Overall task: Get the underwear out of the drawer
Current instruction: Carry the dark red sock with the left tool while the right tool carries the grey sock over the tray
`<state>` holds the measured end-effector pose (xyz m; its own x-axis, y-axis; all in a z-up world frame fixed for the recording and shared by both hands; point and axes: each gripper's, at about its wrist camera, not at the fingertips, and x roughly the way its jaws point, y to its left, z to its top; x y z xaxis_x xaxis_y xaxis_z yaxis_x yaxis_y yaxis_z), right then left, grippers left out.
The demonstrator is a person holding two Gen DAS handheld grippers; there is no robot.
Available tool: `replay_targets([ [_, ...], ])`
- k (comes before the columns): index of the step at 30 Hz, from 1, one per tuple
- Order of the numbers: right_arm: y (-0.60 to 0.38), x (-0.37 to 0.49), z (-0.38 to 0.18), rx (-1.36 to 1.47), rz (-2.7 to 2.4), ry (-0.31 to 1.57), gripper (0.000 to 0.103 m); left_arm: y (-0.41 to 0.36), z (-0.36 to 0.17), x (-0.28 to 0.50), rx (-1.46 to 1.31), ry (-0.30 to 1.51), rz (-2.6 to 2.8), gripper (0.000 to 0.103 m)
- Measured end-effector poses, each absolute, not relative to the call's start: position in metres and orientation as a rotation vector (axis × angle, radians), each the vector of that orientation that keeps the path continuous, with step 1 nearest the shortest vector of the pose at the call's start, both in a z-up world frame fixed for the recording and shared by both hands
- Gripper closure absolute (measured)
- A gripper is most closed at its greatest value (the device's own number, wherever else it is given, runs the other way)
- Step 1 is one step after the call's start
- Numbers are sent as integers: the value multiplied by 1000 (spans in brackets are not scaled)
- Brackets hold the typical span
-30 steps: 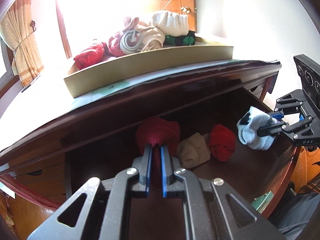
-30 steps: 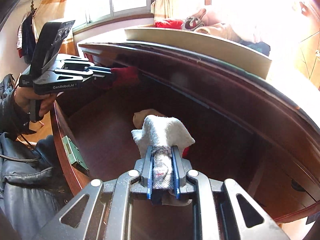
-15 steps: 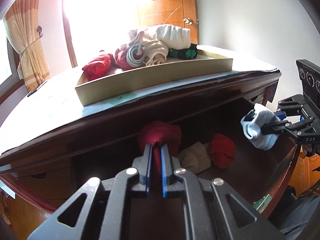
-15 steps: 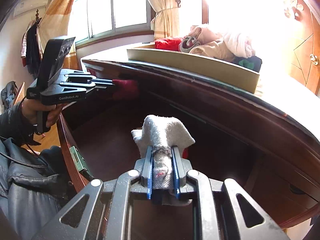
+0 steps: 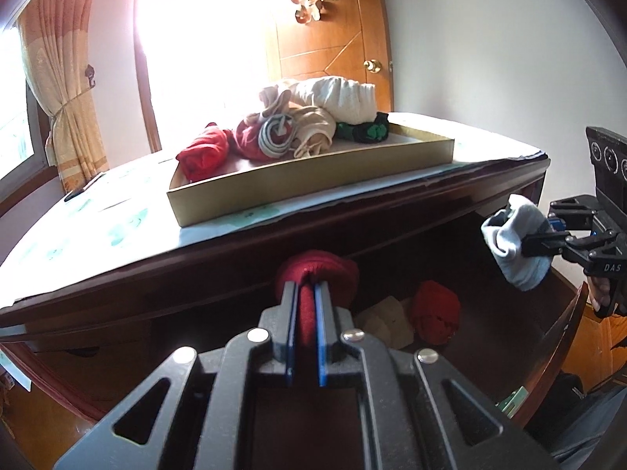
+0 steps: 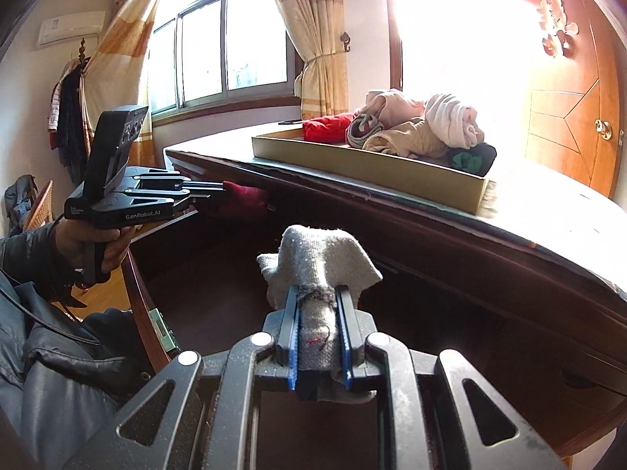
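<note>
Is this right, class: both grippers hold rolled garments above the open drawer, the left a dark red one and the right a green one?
Not quite. The right gripper holds a pale grey-white roll, not a green one, as the right wrist view shows. The left gripper does hold a dark red roll above the open drawer.

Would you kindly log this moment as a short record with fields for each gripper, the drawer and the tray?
left gripper: shut on dark red bundle, above the open drawer
right gripper: shut on white bundle, above the drawer
drawer: open; red bundle and tan bundle lie inside
tray: on the tabletop, holding a pile of rolled garments
</note>
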<state>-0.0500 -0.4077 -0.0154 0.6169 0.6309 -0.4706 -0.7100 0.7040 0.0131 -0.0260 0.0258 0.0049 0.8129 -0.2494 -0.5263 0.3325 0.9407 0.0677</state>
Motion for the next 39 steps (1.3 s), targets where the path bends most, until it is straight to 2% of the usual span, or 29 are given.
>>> replay_targets([
  [20,-418,-57,-6,-119,774,370,85,30,17,-41,128,424,-332,98],
  [39,-416,-56,14,-93,780,319,85,21,57,-35,153,354,-302,98],
])
